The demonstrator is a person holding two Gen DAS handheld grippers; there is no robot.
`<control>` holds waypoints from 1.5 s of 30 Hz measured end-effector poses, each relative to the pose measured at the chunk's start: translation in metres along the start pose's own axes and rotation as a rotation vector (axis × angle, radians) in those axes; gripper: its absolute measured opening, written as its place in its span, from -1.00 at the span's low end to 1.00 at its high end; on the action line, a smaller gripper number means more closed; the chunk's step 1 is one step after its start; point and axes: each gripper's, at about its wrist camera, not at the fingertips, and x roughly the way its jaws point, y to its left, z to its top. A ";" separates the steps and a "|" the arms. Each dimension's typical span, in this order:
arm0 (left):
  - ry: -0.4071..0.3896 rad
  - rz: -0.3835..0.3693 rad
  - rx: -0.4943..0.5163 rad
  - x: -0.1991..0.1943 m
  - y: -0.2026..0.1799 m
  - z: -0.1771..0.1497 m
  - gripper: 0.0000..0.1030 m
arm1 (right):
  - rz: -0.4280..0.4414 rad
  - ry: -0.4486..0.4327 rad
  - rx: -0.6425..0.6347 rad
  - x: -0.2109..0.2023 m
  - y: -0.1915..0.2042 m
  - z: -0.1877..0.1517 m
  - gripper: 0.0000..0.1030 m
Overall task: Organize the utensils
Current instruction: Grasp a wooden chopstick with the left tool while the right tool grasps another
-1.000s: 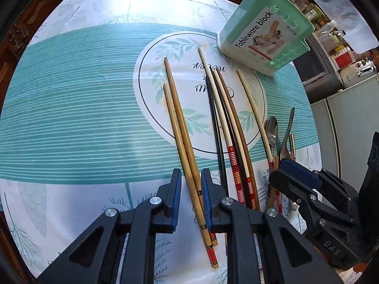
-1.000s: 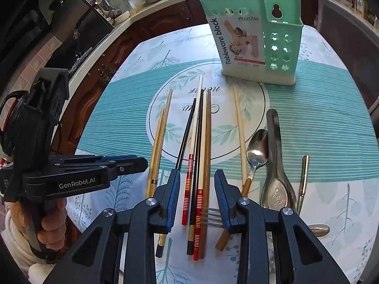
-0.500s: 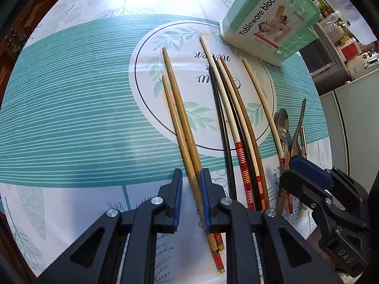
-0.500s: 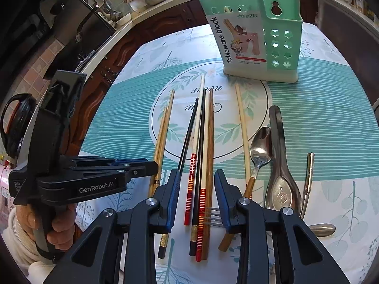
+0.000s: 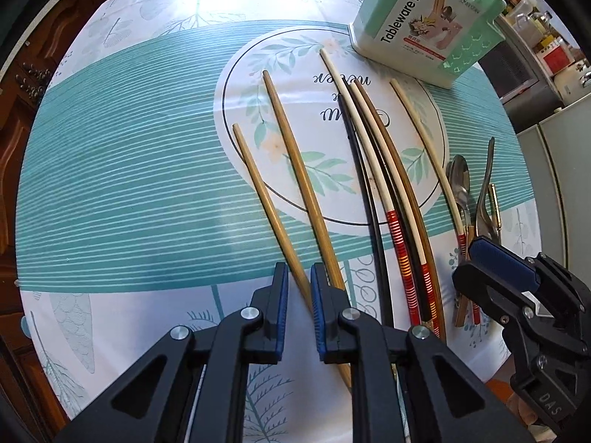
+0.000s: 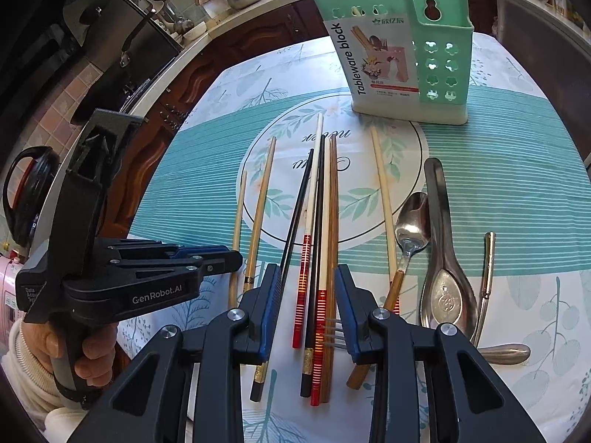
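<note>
The left gripper [image 5: 295, 288] is narrowing around one bamboo chopstick [image 5: 266, 206], not visibly clamping yet, probably to carry it to the green holder [image 5: 424, 18] beyond. The right gripper [image 6: 308, 306] is waiting half-open over the striped chopsticks [image 6: 319, 258].

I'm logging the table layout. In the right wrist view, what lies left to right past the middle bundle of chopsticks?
Pale chopstick → steel spoon → flat-bottomed soup spoon → slim gold-tipped handle.
</note>
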 end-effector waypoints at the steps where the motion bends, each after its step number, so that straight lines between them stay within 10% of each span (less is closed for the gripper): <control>1: 0.013 0.018 0.011 0.001 -0.003 0.002 -0.78 | -0.004 0.000 -0.006 0.000 0.001 0.000 -0.39; 21: 0.118 0.106 0.027 -0.006 0.038 0.020 -0.90 | 0.009 0.192 -0.086 0.050 0.042 0.046 -0.55; 45: 0.147 0.103 -0.011 -0.003 0.068 0.018 -0.89 | -0.283 0.429 -0.200 0.131 0.090 0.114 -0.73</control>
